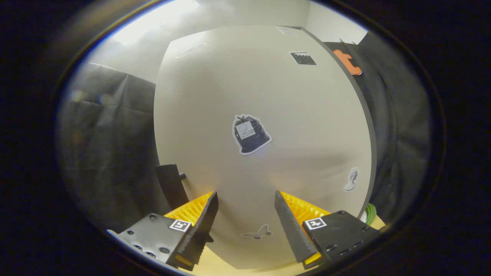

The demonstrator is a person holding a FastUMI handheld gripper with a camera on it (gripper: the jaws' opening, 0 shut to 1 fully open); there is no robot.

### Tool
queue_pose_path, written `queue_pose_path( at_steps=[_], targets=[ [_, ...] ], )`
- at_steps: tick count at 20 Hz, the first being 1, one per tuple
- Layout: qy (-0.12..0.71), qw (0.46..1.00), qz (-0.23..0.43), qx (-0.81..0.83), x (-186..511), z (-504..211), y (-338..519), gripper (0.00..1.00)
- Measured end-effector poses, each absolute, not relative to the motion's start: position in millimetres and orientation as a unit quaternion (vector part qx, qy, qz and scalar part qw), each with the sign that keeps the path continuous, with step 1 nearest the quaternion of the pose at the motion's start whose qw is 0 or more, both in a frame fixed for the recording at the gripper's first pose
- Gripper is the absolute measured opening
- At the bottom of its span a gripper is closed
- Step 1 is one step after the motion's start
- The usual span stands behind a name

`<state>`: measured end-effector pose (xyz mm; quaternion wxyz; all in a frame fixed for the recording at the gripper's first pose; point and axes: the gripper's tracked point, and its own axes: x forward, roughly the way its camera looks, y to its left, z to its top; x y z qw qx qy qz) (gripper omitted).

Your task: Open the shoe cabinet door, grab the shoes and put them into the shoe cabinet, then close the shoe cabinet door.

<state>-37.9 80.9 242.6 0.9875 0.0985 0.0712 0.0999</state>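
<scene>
Gripper view: gripper (245,214) jaws spread apart, holding nothing. Shoe cabinet door (264,96) closed, flat face just ahead of the fingers, long axis upright. Stickers on it: bag sticker (250,134) mid-door, butterfly sticker (257,232) between the fingertips, near bottom edge.

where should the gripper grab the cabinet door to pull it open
Best bet is the dark handle sticking out at the left edge of the pale cabinet door, low down beside the left finger. The door face is flat, with only stickers, offering nothing to pinch. Come in from the front-left so the open gripper straddles the handle, then close. The handle's exact shape is hard to tell.
</scene>
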Motion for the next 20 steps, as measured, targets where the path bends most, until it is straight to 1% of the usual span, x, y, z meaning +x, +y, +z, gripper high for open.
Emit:
queue_pose_path(
  at_steps=[20],
  targets=[
    [0.062, 0.993, 0.064, 0.083, -21.5, 239.9, 84.9, 0.92]
  ],
)
